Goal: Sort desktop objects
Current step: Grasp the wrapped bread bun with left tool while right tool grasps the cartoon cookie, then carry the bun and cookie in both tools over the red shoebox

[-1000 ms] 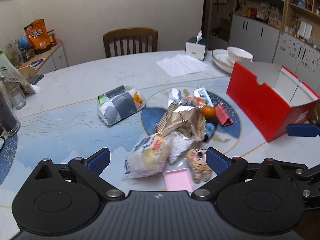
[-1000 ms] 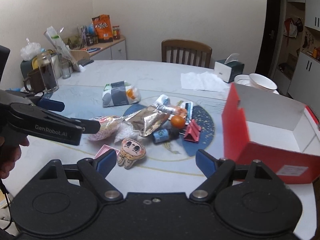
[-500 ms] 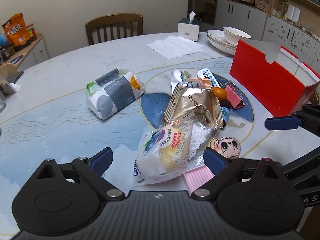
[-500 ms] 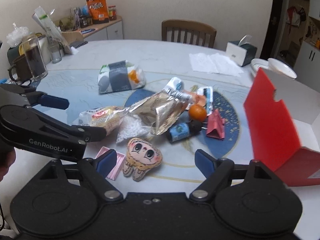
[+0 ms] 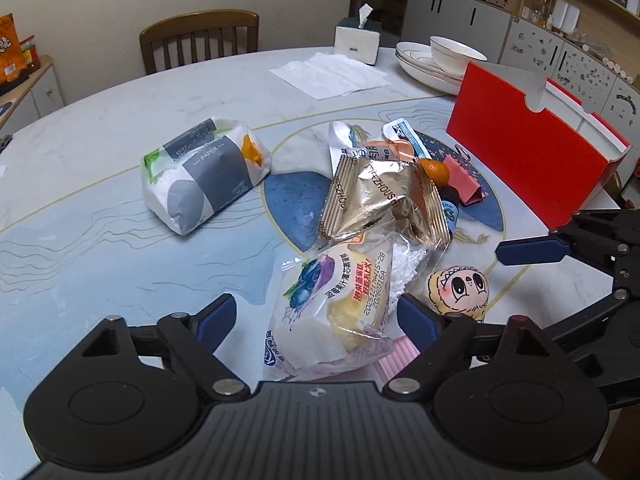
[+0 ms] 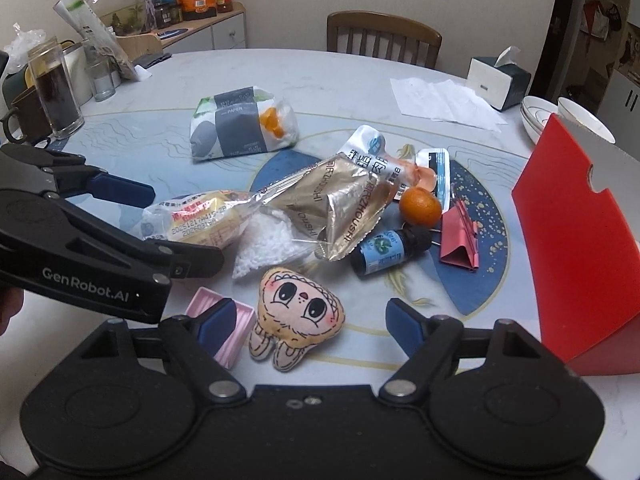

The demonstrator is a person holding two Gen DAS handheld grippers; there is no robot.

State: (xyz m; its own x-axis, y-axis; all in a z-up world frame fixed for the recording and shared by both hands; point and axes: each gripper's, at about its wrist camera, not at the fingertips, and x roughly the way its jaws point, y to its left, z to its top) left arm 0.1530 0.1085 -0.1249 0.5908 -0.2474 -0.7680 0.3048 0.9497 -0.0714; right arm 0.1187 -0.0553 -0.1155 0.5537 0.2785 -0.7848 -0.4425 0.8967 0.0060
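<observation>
A pile of objects lies on the round table. My left gripper (image 5: 316, 316) is open, its fingers either side of a clear-wrapped bread packet (image 5: 336, 312), also in the right wrist view (image 6: 192, 220). My right gripper (image 6: 304, 320) is open just above a beige plush doll (image 6: 298, 312), seen too in the left wrist view (image 5: 460, 288). Behind lie a gold foil snack bag (image 6: 340, 204), a white bead bag (image 6: 268, 248), an orange (image 6: 420, 206), a small blue-label bottle (image 6: 388, 250), a red binder clip (image 6: 460, 236) and a pink tray (image 6: 232, 332).
A red open box (image 6: 576, 240) stands at the right. A grey-white paper pack (image 5: 200, 176) lies left of the pile. Bowls (image 5: 452, 56), a tissue box (image 5: 358, 40), napkins (image 5: 332, 74) and a chair (image 5: 200, 40) are at the back. Glasses (image 6: 56, 92) stand at the far left.
Both grippers have moved forward and down toward the pile. The bread packet now sits between the left fingers and the plush doll between the right fingers. Nothing has been taken hold of.
</observation>
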